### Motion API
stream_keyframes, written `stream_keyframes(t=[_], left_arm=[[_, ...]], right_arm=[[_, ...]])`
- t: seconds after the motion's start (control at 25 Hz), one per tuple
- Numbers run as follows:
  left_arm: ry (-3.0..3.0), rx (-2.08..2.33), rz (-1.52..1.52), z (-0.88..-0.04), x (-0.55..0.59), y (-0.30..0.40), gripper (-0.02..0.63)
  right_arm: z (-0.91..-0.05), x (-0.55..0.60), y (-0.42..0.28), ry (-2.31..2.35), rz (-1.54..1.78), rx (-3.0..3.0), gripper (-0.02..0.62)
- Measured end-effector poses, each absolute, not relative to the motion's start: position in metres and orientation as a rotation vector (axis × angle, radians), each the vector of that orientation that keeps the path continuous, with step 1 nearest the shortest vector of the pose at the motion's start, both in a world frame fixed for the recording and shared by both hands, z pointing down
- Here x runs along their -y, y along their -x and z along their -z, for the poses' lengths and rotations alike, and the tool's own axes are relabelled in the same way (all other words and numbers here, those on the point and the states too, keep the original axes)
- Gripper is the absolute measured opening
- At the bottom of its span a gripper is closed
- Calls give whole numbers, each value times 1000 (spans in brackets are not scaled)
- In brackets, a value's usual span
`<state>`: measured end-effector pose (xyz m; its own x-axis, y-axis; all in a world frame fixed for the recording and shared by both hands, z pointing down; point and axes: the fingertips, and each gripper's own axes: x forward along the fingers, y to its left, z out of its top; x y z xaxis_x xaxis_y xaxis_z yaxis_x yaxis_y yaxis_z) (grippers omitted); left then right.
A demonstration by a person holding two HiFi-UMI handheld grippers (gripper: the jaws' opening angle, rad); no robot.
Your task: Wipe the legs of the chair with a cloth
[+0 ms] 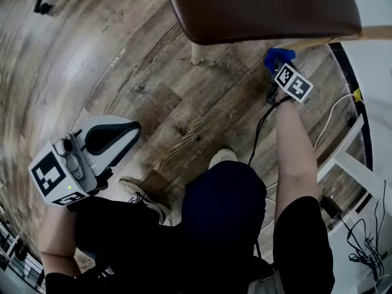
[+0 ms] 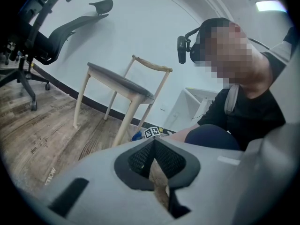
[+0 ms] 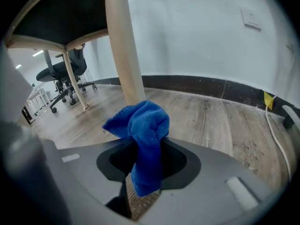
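Cloth [image 3: 146, 125] first: the blue wad is clamped between my right gripper's [image 3: 149, 159] jaws, bunched above them so that soft pile rather than plastic meets the wood. Its upper fold lies against or just beside the pale chair leg [image 3: 123, 46]; I cannot tell which. In the head view that gripper reaches low under the edge of the brown seat [image 1: 263, 8], close to the plank floor [image 1: 184, 121]. I judge I am working the lower part of this leg, and the angled approach suits a stroke along its length.

My left gripper [image 2: 153, 156] has its jaws pressed together on nothing. It hangs back by my knee, pointing roughly across at the chair [image 2: 123, 86], which keeps it clear of the working arm; the job needs only one tool.

The chair's other legs look untouched from here, so I take the task as partly done at best. The white cable [image 3: 276, 139] on the floor to the right of the cloth could snag a wide sweep.
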<state>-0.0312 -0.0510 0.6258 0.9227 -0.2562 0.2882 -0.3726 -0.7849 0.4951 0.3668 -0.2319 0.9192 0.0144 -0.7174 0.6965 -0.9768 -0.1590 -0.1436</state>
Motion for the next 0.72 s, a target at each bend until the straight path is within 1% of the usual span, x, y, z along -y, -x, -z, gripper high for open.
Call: stream_keyframes(t=[0.16,0.4,0.56,0.72], left_arm=[[-2502,461,-301,-631,50,32,6],[-2499,473,-307,-636,53,33,6],[-2500,467,-300,-637,53,31,6],[-2515,453,-284,-634,55,30,6]], right_arm=[[-948,229,-365,-1843,-993,1667,141],[-949,232,-365,-1798,-989,1668,143],[-917,233,-368,-1837,-937,1736,143],[-858,234,-368,-1865,-789,1829,143]])
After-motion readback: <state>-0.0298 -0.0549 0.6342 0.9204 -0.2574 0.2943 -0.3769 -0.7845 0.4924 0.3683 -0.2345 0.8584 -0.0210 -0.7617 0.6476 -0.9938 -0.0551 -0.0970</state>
